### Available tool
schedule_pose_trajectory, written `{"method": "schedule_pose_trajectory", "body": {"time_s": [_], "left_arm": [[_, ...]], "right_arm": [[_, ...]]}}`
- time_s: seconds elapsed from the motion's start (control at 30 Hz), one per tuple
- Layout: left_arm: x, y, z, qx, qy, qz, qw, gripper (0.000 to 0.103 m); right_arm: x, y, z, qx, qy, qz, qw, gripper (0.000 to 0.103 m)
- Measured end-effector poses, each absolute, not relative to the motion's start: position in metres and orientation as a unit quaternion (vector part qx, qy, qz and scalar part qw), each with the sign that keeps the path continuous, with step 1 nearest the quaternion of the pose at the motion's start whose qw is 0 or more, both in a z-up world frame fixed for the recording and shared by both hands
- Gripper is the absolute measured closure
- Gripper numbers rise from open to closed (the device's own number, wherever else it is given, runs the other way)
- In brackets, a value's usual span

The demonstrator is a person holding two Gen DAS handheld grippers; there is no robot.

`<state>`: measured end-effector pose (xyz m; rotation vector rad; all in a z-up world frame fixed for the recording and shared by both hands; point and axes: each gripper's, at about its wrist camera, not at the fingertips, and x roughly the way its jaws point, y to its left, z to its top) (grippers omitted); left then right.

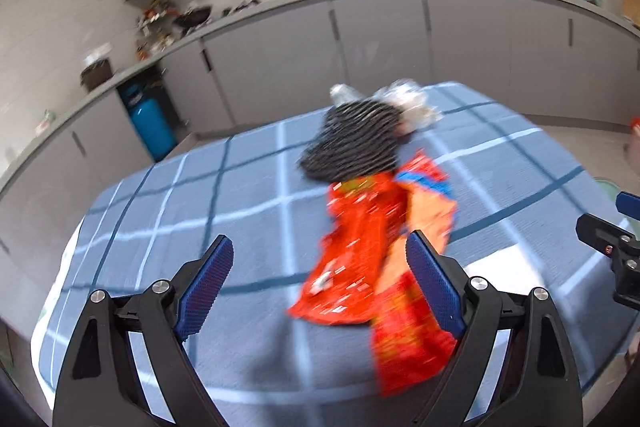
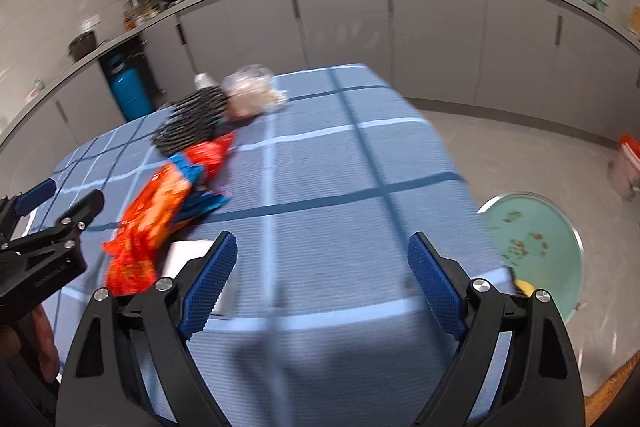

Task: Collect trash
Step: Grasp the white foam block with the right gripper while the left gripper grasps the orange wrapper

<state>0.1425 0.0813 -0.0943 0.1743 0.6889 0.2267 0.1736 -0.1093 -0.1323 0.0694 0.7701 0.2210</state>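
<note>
Over the blue checked tablecloth [image 2: 360, 163], the right hand-held gripper [image 2: 322, 281] gapes empty beside orange wrappers [image 2: 156, 211].

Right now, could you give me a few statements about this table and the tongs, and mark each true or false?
1. Both tongs, left and right, hold nothing. True.
2. The tablecloth is plain red. False: blue with a check pattern.
3. The red snack wrapper lies on the table. True.
4. The teal bin stands on the table. False: it is on the floor beside it.
5. The black ridged item lies beyond the wrapper. True.
</note>
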Motion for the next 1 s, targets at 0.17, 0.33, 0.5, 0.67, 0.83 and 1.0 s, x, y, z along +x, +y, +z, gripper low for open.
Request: {"method": "schedule_pose_trajectory", "body": {"time_s": [0.17, 0.33, 0.5, 0.67, 0.83, 1.0], "left_arm": [[0.134, 0.105, -0.098, 0.065, 0.347, 0.126, 0.927, 0.016], [0.133, 0.113, -0.100, 0.050, 0.351, 0.123, 0.927, 0.016], [0.136, 0.120, -0.111, 0.031, 0.370, 0.119, 0.921, 0.016], [0.136, 0.120, -0.114, 0.026, 0.374, 0.117, 0.920, 0.016], [0.139, 0.113, -0.117, 0.029, 0.378, 0.105, 0.919, 0.016], [0.141, 0.102, -0.117, 0.038, 0.380, 0.094, 0.919, 0.016]], "right_arm": [[0.169, -0.071, -0.134, 0.003, 0.381, 0.131, 0.915, 0.016], [0.171, -0.044, -0.142, -0.025, 0.392, 0.133, 0.910, 0.016], [0.177, -0.031, -0.158, -0.040, 0.412, 0.136, 0.900, 0.016], [0.180, -0.027, -0.171, -0.045, 0.433, 0.147, 0.888, 0.035], [0.176, -0.028, -0.165, -0.047, 0.425, 0.159, 0.890, 0.048], [0.177, -0.049, -0.157, -0.032, 0.415, 0.146, 0.897, 0.049]]}}
